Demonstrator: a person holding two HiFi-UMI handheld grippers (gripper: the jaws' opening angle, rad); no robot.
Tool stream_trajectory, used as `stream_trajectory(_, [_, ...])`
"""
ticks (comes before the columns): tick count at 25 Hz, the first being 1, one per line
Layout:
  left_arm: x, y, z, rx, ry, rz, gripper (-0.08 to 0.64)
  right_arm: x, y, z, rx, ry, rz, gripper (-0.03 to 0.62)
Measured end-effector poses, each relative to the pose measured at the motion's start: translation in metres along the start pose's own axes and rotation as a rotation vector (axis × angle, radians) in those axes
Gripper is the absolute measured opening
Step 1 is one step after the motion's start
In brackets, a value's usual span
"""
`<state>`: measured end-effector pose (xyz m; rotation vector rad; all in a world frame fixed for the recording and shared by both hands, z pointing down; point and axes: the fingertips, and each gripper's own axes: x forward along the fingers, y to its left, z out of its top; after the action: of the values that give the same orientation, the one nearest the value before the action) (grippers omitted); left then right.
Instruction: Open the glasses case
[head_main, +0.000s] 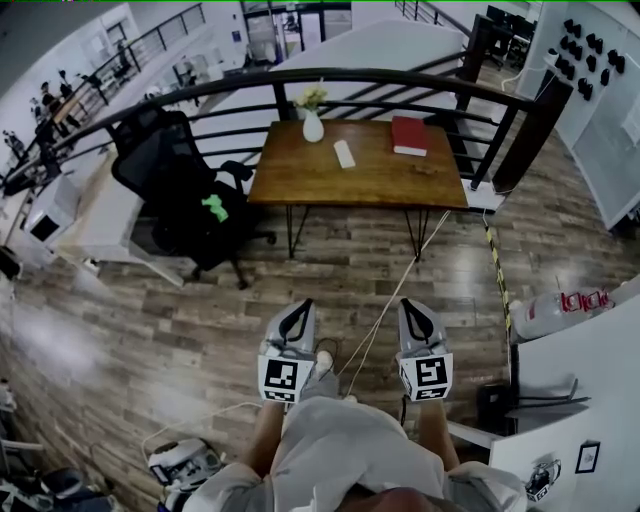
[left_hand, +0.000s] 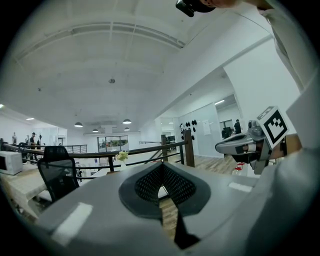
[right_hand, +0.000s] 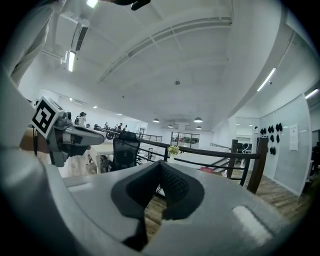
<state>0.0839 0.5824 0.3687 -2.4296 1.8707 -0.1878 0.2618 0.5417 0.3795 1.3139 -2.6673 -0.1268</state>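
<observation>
The glasses case (head_main: 344, 153), a white oblong, lies on the wooden table (head_main: 300, 180) far ahead of me, near its middle. Both grippers are held close to my body, well short of the table and pointing level toward it. My left gripper (head_main: 297, 318) is shut with nothing between its pads; in its own view the dark pads meet (left_hand: 161, 166). My right gripper (head_main: 413, 312) is likewise shut and empty (right_hand: 161, 167). Each gripper shows in the other's view: the right gripper (left_hand: 240, 146) and the left gripper (right_hand: 75, 135). Neither gripper view shows the case.
On the table stand a white vase with flowers (head_main: 313, 125) and a red book (head_main: 409, 135). A black office chair (head_main: 180, 190) is left of the table, a dark railing (head_main: 400, 85) runs behind it. A cable (head_main: 395, 300) crosses the wooden floor. A white counter (head_main: 590, 380) is at my right.
</observation>
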Motion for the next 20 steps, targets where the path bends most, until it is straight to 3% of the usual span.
stream_trajectory(20, [0.132,0.125,-0.014,-0.038,0.006,-0.047,0.02,0.178,-0.023,0.018,-0.023,0.038,-0.046,0.003])
